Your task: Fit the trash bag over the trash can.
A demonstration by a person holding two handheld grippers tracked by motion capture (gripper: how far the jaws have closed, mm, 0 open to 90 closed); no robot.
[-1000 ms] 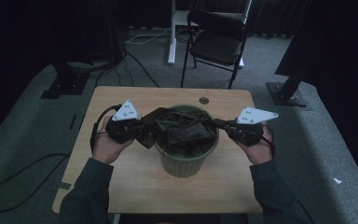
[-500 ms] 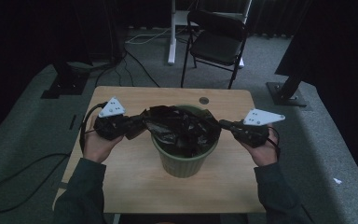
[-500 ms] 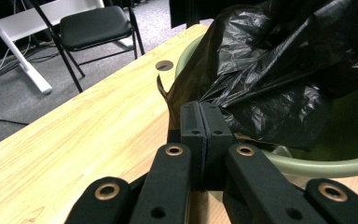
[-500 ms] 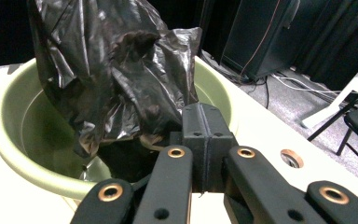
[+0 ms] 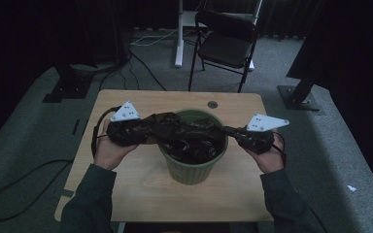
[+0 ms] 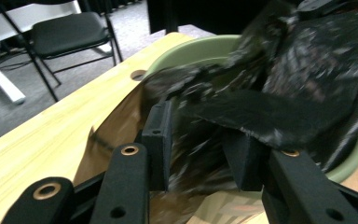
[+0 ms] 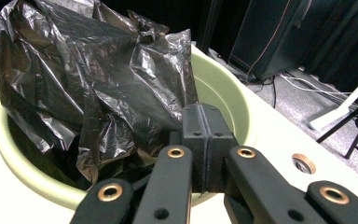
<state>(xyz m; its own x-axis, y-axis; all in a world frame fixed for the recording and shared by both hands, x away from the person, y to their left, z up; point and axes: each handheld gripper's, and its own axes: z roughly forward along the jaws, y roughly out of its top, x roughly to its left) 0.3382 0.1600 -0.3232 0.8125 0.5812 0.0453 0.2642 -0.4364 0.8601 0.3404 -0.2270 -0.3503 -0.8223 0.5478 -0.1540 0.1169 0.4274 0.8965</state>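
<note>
Dim table (image 5: 126, 194): black bag (image 5: 184, 133) hides bin (image 5: 194, 170) interior.

Support: a light wooden table (image 5: 141, 194) is standing on grey carpeted floor (image 5: 340, 145).
Tabletop feature: a round cable hole (image 5: 212, 104) is sitting near the far edge.
Resting on it: a green bin (image 5: 194, 170) is standing upright near the middle, holding a black plastic bag (image 5: 189, 138).

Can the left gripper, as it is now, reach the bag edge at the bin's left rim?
Probably yes. The left gripper has just been opening, with the black bag draped between its jaws at the green bin; nothing blocks it.
</note>
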